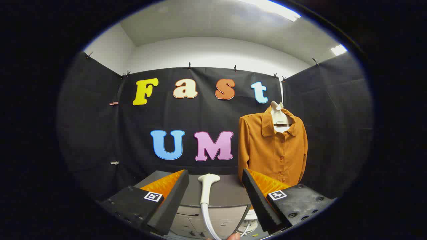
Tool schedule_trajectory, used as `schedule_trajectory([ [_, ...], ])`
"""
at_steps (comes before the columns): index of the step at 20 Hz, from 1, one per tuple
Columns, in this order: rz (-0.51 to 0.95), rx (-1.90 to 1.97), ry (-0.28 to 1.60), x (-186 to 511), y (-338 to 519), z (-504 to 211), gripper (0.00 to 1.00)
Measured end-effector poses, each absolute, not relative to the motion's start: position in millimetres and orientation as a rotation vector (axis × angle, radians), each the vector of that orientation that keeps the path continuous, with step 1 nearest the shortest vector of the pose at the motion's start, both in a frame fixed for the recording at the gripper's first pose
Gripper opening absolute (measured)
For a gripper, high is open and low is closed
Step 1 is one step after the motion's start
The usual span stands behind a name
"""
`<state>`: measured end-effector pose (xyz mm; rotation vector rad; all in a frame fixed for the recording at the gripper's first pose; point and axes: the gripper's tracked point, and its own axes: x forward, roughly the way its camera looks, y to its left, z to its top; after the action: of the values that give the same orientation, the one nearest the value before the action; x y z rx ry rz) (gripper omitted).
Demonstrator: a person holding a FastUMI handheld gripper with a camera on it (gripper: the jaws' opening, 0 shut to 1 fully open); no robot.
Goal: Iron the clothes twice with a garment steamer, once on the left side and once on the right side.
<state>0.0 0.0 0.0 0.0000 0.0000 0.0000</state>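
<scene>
Steamer head [207, 186] stands upright between the fingers, hose [207, 221] trailing down. Gripper [215, 196] gapes wide, holding nothing. Shirt [272, 150] hangs beyond.

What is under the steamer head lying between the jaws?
The steamer head lies on a grey cabinet top, its hose trailing down the front. The open gripper straddles it untouched. The top beneath the head is covered.
</scene>
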Motion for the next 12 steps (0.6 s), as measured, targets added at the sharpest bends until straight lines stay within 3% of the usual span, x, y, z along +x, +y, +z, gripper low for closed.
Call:
schedule_trajectory([
  [12,0.003,0.002,0.012,1.1,3.6,-1.4,0.99],
])
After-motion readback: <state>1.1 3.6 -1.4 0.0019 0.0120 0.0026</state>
